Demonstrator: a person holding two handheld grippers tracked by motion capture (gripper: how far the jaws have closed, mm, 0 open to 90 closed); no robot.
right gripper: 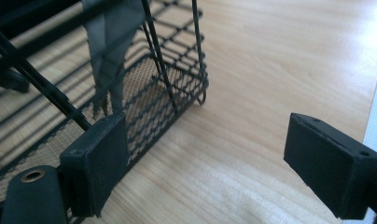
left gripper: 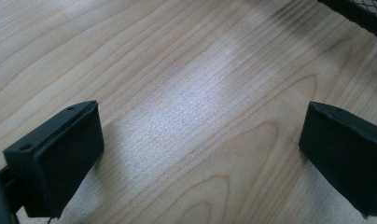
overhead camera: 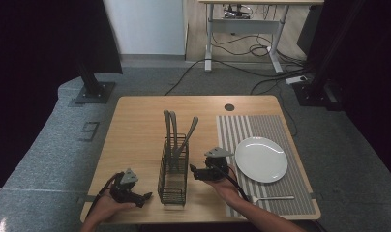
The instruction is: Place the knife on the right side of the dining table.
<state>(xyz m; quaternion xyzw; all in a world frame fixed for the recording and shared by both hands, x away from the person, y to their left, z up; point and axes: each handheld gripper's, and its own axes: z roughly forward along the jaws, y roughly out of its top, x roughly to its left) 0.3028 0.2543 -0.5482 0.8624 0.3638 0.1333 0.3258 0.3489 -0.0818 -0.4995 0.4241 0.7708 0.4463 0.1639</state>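
Both grippers spread and empty, one on each side of the wire caddy.

I see the black wire caddy (overhead camera: pixel 173 170) near the bench's front edge, with grey utensils (overhead camera: pixel 173 130) standing in its far end. My left gripper (overhead camera: pixel 144 197) lies low by the front-left corner, jaws wide apart over bare wood, pointing toward the caddy. My right gripper (overhead camera: pixel 193 172) is just beside the caddy's right wall, jaws also wide apart, hand resting at the striped placemat's (overhead camera: pixel 276 126) edge. A white plate (overhead camera: pixel 261 159) and a fork (overhead camera: pixel 273 197) lie on the placemat.
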